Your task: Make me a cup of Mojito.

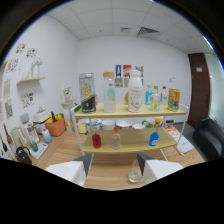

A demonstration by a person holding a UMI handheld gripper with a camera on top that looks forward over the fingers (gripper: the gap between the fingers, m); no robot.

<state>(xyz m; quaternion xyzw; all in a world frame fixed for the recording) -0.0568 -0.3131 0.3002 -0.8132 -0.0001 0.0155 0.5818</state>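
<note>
My gripper (114, 162) is open, its two pale fingers (82, 166) spread wide with nothing held between them. Just ahead of the right finger a small clear glass (134, 174) stands on the wooden counter (107, 175). Beyond the fingers is a two-tier wooden rack (125, 142). Its lower tier holds a red bottle (96, 140), a clear glass (116, 141) and a blue bottle (154, 138). The upper tier carries a dark-labelled jar (87, 93), a tall clear jar (109, 92), a white bottle (135, 91), smaller bottles (155, 97) and a yellow can (173, 99).
An orange pot (56, 126) and a tray with small items (35, 145) stand left of the rack. A white shelf (30, 79) hangs on the left wall. A dark chair (207, 135) and a brown door (200, 80) are beyond the rack to the right.
</note>
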